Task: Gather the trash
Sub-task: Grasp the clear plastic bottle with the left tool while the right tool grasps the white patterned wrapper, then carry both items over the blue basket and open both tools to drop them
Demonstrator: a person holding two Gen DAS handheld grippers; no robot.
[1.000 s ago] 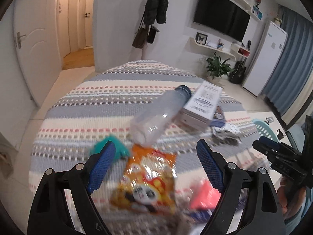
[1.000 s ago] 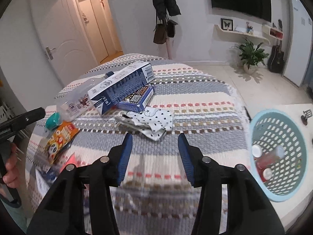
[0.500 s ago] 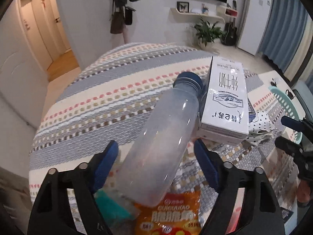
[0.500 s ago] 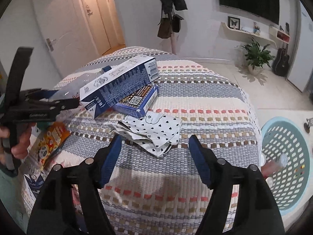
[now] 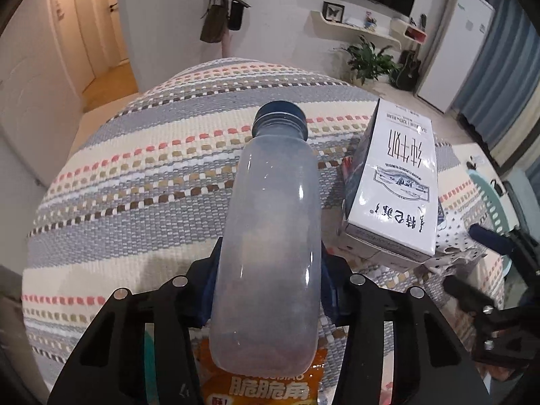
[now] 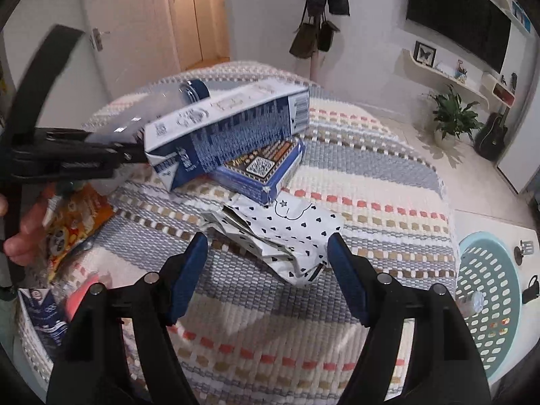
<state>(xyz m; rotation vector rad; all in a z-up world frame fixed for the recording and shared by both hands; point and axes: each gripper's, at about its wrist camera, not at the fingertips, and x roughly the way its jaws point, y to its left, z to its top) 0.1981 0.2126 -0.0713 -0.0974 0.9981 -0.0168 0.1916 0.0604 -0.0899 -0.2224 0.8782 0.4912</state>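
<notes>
My left gripper (image 5: 268, 283) is shut on a clear plastic bottle (image 5: 270, 229) with a dark blue cap, its cap pointing away; the bottle also shows in the right wrist view (image 6: 162, 101). My right gripper (image 6: 266, 263) is open and empty, its fingers on either side of a crumpled white paper with black hearts (image 6: 287, 233). A white and blue milk carton (image 6: 229, 128) leans on a flat blue box (image 6: 263, 172). An orange snack bag (image 6: 74, 216) lies at the left.
The striped knitted cloth (image 6: 354, 175) covers the table. A light blue basket (image 6: 489, 303) with some trash stands on the floor at the right. A pink scrap (image 6: 84, 297) and a small blue carton (image 6: 40, 314) lie at the near left.
My left gripper moved forward and closed on the bottle. My right gripper moved forward toward the heart paper and opened wider.
</notes>
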